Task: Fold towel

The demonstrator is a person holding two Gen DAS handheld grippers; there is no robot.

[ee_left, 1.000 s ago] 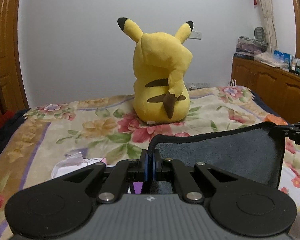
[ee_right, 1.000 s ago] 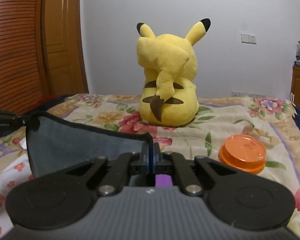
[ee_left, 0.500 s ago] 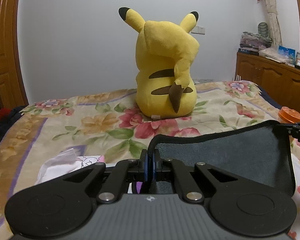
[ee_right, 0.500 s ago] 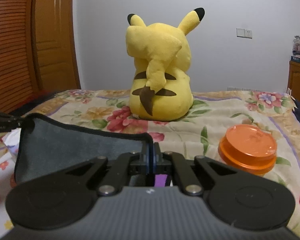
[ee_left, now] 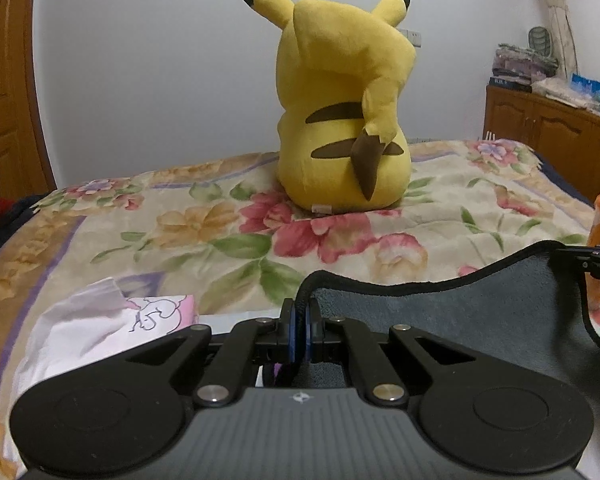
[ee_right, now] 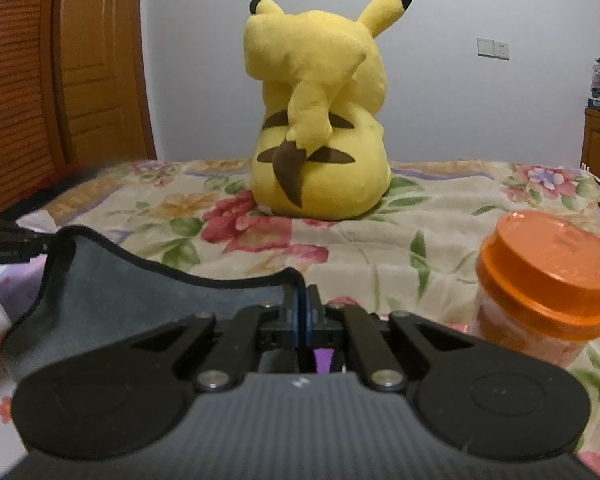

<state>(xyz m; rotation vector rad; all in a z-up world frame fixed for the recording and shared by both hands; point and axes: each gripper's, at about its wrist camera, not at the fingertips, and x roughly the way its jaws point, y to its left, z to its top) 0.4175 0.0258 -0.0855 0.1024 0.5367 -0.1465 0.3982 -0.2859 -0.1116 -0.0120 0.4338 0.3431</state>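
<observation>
A dark grey towel (ee_left: pixel 468 320) with a black hem hangs stretched between my two grippers over the floral bed. My left gripper (ee_left: pixel 300 320) is shut on one top corner of it. My right gripper (ee_right: pixel 303 312) is shut on the other top corner; the towel (ee_right: pixel 140 292) spreads to its left. The right gripper's tip shows at the right edge of the left wrist view (ee_left: pixel 592 260), and the left gripper's tip shows at the left edge of the right wrist view (ee_right: pixel 8 244). The towel's lower part is hidden behind the gripper bodies.
A yellow Pikachu plush (ee_left: pixel 340 112) sits on the floral bedspread (ee_left: pixel 180 216) ahead. An orange-lidded jar (ee_right: pixel 540 280) stands close on the right. A white and pink tissue pack (ee_left: pixel 100 328) lies at the left. A wooden door (ee_right: pixel 96 60) and cabinet (ee_left: pixel 548 132) flank the bed.
Both grippers have moved forward and lower with the towel, so the plush and the orange jar loom larger. The towel's top edge sags more between them.
</observation>
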